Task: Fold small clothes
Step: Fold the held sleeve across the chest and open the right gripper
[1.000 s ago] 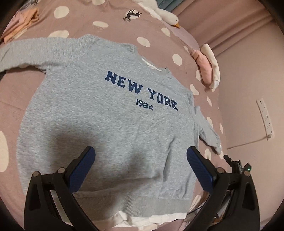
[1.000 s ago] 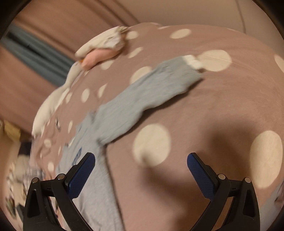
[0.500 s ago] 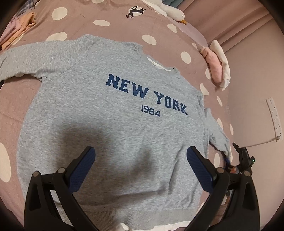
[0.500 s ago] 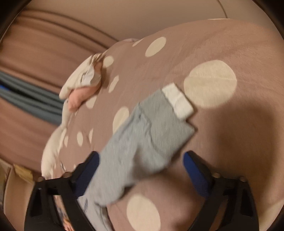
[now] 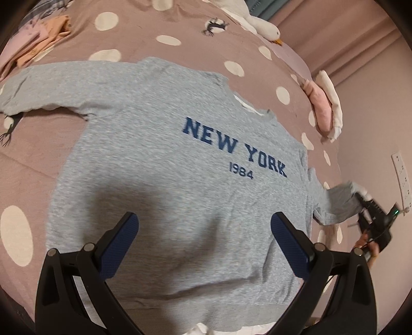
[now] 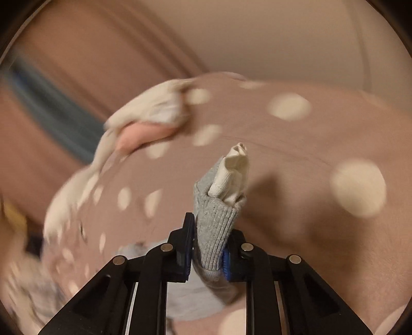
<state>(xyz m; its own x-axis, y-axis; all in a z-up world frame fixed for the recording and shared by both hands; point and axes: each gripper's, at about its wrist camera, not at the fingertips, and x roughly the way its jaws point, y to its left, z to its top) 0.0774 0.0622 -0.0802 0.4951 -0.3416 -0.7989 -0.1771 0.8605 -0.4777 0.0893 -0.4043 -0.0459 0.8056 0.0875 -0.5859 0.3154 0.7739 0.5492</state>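
Many cream dots on mauve bedspread, pink wall beside.

We see a heather-grey sweatshirt with navy "NEW YORK 1984" lettering and a cream inner cuff at its ribbed grey sleeve end. The bedspread is dusty mauve with cream polka dots. Each black tool carries blue pads. The plush goose is white, the folded garment pink.
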